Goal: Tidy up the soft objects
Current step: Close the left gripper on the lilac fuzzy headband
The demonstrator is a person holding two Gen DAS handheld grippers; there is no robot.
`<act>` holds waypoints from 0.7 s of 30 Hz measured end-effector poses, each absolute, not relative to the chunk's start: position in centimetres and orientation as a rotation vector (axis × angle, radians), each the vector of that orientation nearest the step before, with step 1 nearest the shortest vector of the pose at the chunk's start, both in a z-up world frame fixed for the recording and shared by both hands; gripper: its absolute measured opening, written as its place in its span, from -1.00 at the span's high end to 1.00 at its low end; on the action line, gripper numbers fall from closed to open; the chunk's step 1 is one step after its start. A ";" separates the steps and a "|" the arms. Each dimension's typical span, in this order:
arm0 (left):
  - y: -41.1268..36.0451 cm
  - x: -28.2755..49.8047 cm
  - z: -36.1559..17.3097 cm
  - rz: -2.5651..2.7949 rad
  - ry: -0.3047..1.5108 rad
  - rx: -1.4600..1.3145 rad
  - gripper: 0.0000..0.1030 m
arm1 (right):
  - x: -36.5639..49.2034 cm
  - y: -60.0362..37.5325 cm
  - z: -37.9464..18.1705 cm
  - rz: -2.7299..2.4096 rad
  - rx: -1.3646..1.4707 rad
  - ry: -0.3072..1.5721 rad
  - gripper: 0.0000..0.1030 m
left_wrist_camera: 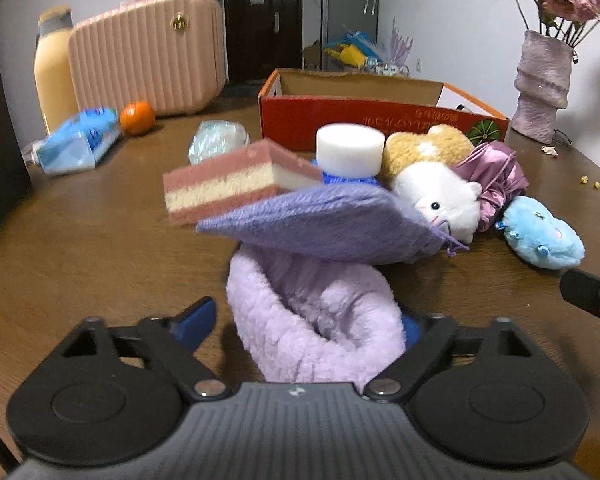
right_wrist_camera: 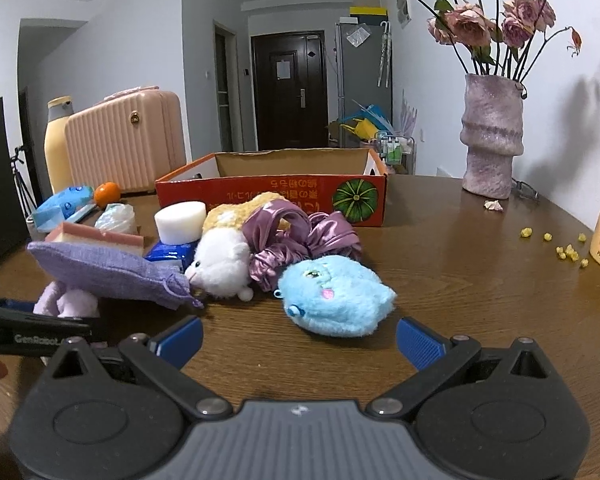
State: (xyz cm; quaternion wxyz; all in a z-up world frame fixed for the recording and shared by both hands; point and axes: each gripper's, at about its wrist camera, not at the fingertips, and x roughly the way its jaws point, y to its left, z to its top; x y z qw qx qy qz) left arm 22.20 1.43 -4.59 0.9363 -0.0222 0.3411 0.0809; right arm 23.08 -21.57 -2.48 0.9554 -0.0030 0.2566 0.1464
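Two plush toys (right_wrist_camera: pixel 336 296) lie beside one box (right_wrist_camera: pixel 272 196); both claws, left (left_wrist_camera: pixel 308 320) and right (right_wrist_camera: pixel 298 340), are spread, grasping nothing.

Dim indoor light – fisheye-bent edges, dark corners, left view slightly blurred.

On the counter (right_wrist_camera: pixel 440 248) the cardboard box (right_wrist_camera: pixel 272 194) stands far in the middle; near before it lies a heap of soft things; the knitted pouch (right_wrist_camera: pixel 108 270) is at the left, resting on the fluffy band (left_wrist_camera: pixel 316 312); the hamster plush (right_wrist_camera: pixel 222 260) is right of the pouch; the fish plush (right_wrist_camera: pixel 336 296) is nearest right; the vase (right_wrist_camera: pixel 492 140) stands far right; the suitcase (right_wrist_camera: pixel 124 148) far left.
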 end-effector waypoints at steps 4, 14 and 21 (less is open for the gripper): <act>2.0 22.4 -4.9 0.135 0.722 -0.088 -0.04 | 23.2 -21.6 -2.5 0.300 -0.007 0.518 -1.00; 2.6 21.0 -4.4 0.093 0.696 -0.117 0.38 | 22.7 -20.9 -2.4 0.316 -0.035 0.491 -1.00; 3.9 19.0 -3.8 0.087 0.651 -0.119 0.38 | 22.5 -19.4 -2.4 0.327 -0.064 0.494 -1.00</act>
